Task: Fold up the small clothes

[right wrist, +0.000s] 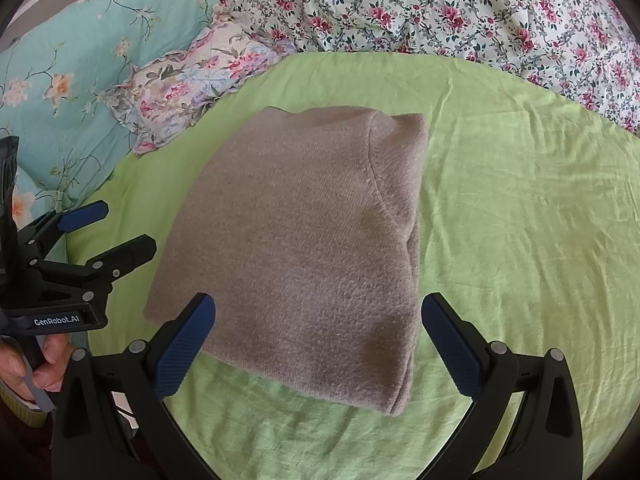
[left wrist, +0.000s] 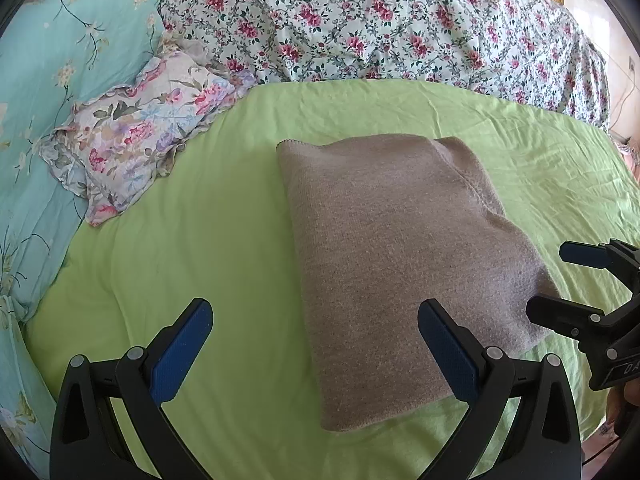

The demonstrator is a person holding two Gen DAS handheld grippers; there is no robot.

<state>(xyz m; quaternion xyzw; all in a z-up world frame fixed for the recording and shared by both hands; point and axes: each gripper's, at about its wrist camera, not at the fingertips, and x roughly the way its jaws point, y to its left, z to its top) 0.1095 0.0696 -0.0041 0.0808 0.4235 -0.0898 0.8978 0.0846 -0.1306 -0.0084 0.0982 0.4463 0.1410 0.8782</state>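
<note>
The grey-brown knit garment [right wrist: 304,248] lies folded into a thick rectangle in the middle of the green bed sheet [right wrist: 520,220], and both claws hover over its near edge, released and grasping nothing: the left claw [left wrist: 316,356] has its right finger over the garment's near left corner, and the right claw [right wrist: 318,344] straddles the near right corner. The stacked layers at the right-hand fold look loose, so a pinch that catches only the top layer could peel the stack open, and a drag across the soft, creased sheet could skew the fold. A frilled floral pillow [left wrist: 136,136] sits off the far left corner, a turquoise quilt [left wrist: 60,60] beyond it, and a rose-print duvet [left wrist: 380,20] along the far side; none touches the garment or blocks either claw.
</note>
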